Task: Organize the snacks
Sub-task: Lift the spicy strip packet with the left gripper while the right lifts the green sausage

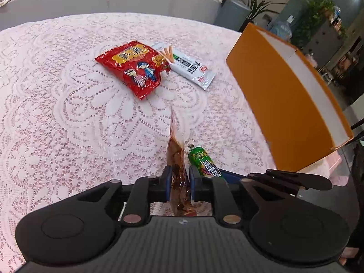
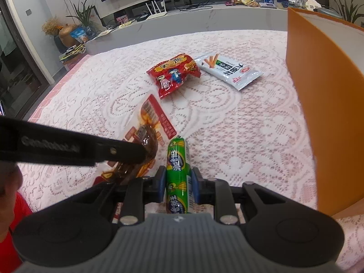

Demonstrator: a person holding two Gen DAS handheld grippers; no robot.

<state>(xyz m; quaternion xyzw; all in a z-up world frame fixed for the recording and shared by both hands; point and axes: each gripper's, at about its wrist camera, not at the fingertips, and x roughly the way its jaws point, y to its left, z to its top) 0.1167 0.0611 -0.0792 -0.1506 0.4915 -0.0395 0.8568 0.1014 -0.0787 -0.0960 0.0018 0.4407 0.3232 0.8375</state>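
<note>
My left gripper (image 1: 180,182) is shut on a clear packet of brown meat (image 1: 176,159), which stands edge-on between the blue pads, above the lace tablecloth. Its printed red-and-white face (image 2: 154,122) shows in the right wrist view under the left gripper's black finger (image 2: 91,150). My right gripper (image 2: 178,182) is shut on a green sausage stick (image 2: 178,166) that points forward. That sausage (image 1: 203,161) sits just right of the meat packet in the left wrist view. A red snack bag (image 1: 136,68) (image 2: 174,74) and a white snack packet (image 1: 193,68) (image 2: 229,70) lie side by side farther out.
An orange box (image 1: 284,102) (image 2: 318,113) with a white inside stands at the right edge of the table. The pink lace tablecloth (image 1: 68,113) covers the table. A grey counter (image 2: 204,13) with clutter runs behind. A person's red sleeve (image 2: 20,207) shows at lower left.
</note>
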